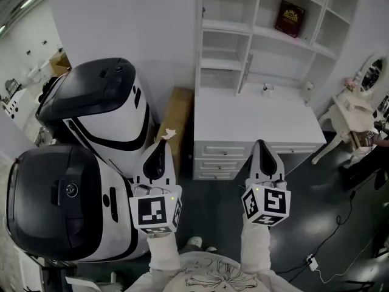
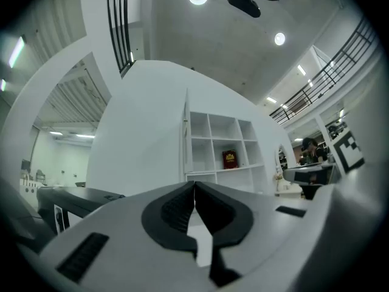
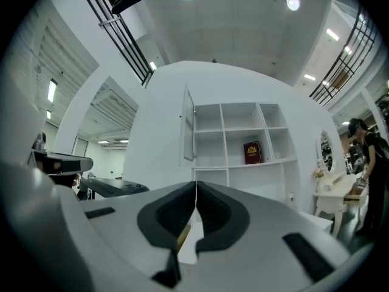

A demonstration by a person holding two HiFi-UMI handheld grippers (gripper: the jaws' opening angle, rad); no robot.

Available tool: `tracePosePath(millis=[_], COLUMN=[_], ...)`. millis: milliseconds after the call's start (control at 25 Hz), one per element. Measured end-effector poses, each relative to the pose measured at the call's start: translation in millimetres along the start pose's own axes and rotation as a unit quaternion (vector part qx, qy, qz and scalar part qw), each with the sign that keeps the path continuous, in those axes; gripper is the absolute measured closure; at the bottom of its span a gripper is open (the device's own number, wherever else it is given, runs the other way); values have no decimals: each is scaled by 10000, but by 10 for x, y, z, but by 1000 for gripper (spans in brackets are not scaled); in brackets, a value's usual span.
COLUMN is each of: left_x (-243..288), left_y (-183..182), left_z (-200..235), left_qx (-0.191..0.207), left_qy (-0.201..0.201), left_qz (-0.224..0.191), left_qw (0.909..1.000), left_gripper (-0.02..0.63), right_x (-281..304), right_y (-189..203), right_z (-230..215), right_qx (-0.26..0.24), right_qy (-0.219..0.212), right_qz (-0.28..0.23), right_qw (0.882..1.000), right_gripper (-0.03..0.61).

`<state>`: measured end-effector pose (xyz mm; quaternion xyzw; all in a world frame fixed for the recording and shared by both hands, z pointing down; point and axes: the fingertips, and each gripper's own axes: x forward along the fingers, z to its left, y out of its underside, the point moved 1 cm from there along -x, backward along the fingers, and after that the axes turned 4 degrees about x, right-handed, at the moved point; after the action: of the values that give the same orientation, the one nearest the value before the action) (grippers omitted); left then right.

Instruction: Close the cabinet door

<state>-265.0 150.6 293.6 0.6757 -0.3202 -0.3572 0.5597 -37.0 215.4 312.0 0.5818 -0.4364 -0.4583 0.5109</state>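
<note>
head view has the left gripper (image 1: 159, 148) and the right gripper (image 1: 261, 145) held side by side over the dark floor (image 1: 328, 205), both pointing toward 12 o'clock. ahead of them stands a white cabinet (image 1: 258, 5) of open shelves above a white desk (image 1: 255, 123), with drawers (image 1: 225, 149) in the desk's front. a red book (image 1: 290, 18) stands upright in a shelf at about 1 o'clock. a big white and black machine (image 1: 91, 132) fills the 9 o'clock side, just beside the left gripper. a brown board (image 1: 176, 117) leans between the machine and the desk. a small white dressing table (image 1: 355, 105) sits at 3 o'clock, and a cable (image 1: 340, 224) trails over the floor at 4 o'clock.

left gripper view shows its fingers (image 2: 173, 208) clenched, the tips meeting with nothing between them. right gripper view shows the same: its fingers (image 3: 164, 215) are pressed together and empty.

the cabinet door (image 3: 188, 129) is at the upper left of the shelves, at 12 o'clock above the right fingertips. it stands swung out from the cabinet and is seen almost edge-on. it is well apart from both grippers. a person (image 3: 368, 157) stands at 3 o'clock in that view, by the dressing table.
</note>
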Motion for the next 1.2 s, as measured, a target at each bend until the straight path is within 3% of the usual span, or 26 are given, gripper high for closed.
tracePosePath(millis=[720,1200], left_x=[368,1029], left_y=[329,445], left_z=[287,406], left_qx=[-55,-13], left_qy=[164,-175], left_qz=[239,272], left_qw=[9996,9995], left_gripper=[609,609], right_x=[405,1241], right_y=[270,283], right_z=[183,90], right_qx=[182,100], right_qy=[130,-233], right_qz=[141,102], right_qw=[9997,9996], right_gripper=[574,573])
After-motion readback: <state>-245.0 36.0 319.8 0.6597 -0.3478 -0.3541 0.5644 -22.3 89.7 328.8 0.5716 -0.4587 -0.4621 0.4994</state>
